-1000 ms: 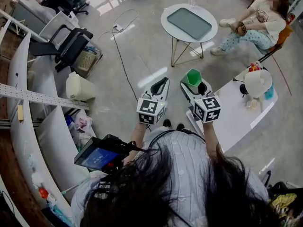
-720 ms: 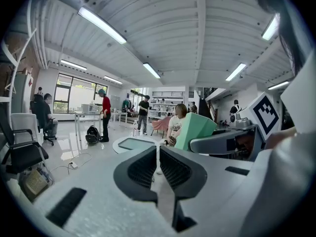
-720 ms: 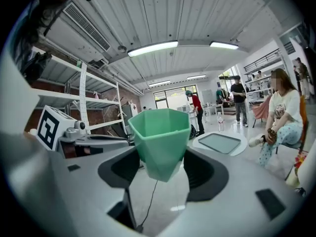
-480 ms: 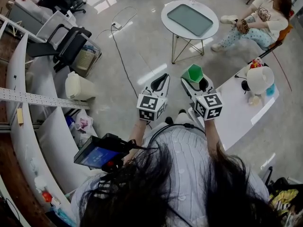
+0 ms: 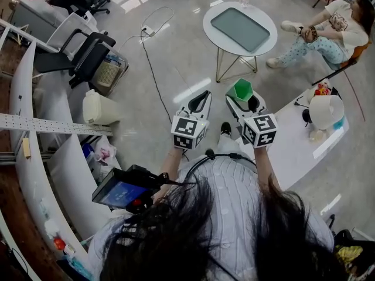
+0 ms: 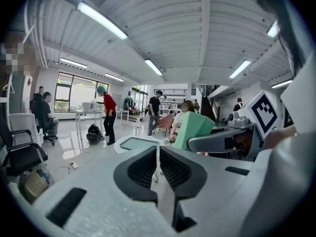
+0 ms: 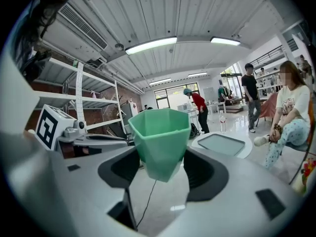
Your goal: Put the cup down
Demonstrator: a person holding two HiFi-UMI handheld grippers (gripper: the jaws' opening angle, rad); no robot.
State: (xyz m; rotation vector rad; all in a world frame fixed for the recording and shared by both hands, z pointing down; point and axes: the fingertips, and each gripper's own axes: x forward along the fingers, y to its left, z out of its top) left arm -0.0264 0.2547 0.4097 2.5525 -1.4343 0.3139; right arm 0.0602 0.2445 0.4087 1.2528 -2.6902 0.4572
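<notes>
A green faceted cup [image 7: 160, 139] stands upright between the jaws of my right gripper [image 7: 162, 164], which is shut on it; from above the cup [image 5: 241, 91] shows its open mouth at the tip of the right gripper [image 5: 242, 100]. The same cup [image 6: 194, 130] appears at the right of the left gripper view. My left gripper [image 5: 200, 102] is held level beside it, over the floor; its jaws [image 6: 157, 168] are closed together with nothing between them. A round white table [image 5: 213, 14] carrying a grey tray [image 5: 241, 29] stands ahead of both grippers.
A white desk [image 5: 299, 139] with a lamp [image 5: 326, 108] lies to the right. A person [image 5: 328, 29] sits on a chair beyond it. Left are a black office chair [image 5: 88, 54], a white jug [image 5: 96, 108], shelving [image 5: 35, 122] and a floor cable [image 5: 151, 69]. Several people stand far off.
The whole view has slid slightly: the round table and seated person sit a bit farther right. Both grippers stay side by side, the cup still gripped, and have crept a little forward.
</notes>
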